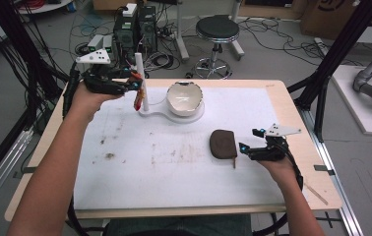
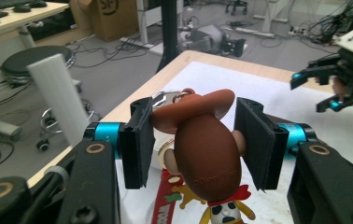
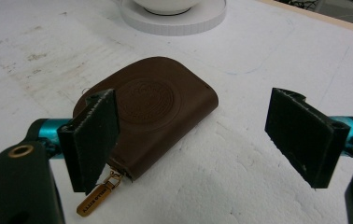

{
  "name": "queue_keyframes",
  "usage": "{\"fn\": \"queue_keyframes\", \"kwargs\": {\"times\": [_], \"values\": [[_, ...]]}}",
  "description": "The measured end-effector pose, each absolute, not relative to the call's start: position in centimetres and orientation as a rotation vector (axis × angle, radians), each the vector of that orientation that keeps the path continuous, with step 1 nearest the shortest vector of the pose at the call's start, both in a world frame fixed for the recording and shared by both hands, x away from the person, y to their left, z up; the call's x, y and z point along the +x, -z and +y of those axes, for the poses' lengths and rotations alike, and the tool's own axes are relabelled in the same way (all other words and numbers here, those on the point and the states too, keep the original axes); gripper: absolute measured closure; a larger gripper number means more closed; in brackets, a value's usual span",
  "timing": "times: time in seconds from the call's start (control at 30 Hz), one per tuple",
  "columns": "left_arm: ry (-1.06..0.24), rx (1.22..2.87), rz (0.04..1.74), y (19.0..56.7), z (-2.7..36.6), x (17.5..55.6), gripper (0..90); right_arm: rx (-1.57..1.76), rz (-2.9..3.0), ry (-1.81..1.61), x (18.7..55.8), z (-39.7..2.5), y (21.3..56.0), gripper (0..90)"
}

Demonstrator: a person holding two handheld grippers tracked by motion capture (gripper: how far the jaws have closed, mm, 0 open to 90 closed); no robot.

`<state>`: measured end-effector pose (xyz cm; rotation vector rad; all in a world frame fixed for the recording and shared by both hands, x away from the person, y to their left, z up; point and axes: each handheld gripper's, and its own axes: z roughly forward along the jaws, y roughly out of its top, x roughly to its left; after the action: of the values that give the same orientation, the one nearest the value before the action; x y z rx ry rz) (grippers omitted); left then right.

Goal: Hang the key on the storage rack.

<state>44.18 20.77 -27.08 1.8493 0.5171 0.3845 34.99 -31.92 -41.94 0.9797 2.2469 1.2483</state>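
We see left claw [image 2: 201, 149] clamped on toy [image 2: 207, 154] beside the post [image 1: 141, 81] — right claw [image 3: 202, 140] spread wide, pouch [image 3: 149, 128] just ahead, lying diagonally.

High view: above, looking forward and down. Left gripper view: close behind its jaws, facing across the white-topped wooden table [image 2: 277, 88] (shared by all). Right gripper view: close, tilted downward.

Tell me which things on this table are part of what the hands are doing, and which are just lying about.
In hand: cowboy-hat toy figure, between left gripper pads; brown leather pouch, in front of open right gripper.

Lying about: white bowl, white stand with upright post, black stool.
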Motion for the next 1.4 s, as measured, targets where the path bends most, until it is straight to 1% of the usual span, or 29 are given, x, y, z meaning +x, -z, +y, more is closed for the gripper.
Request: {"fn": "queue_keyframes", "kwargs": {"times": [0.53, 1.07, 1.13, 1.17, 1.2, 1.23, 1.4], "values": [[-0.445, 1.877, 0.586, 25.9, 20.9, 46.9, 48.5, 0.986, 2.250, -1.252, 35.1, -32.0, 42.0, 17.9], [-0.469, 1.851, 0.679, 26.8, 21.4, 48.3, 47.9, 0.979, 2.249, -1.252, 35.0, -32.0, 41.9, 17.8], [-0.467, 1.830, 0.687, 26.9, 21.6, 48.3, 46.4, 0.979, 2.249, -1.254, 35.0, -32.0, 41.9, 17.8], [-0.479, 1.802, 0.700, 26.9, 21.7, 48.2, 43.0, 0.977, 2.248, -1.254, 35.0, -32.0, 41.9, 17.9], [-0.483, 1.795, 0.711, 26.9, 21.8, 48.2, 35.8, 0.973, 2.247, -1.256, 35.0, -32.0, 41.9, 17.8], [-0.477, 1.790, 0.718, 26.9, 22.0, 48.1, 32.6, 0.975, 2.248, -1.256, 34.9, -31.9, 41.9, 17.8], [-0.458, 1.792, 0.707, 27.5, 22.5, 47.2, 31.0, 0.970, 2.250, -1.258, 34.9, -31.9, 41.9, 17.8]]}}
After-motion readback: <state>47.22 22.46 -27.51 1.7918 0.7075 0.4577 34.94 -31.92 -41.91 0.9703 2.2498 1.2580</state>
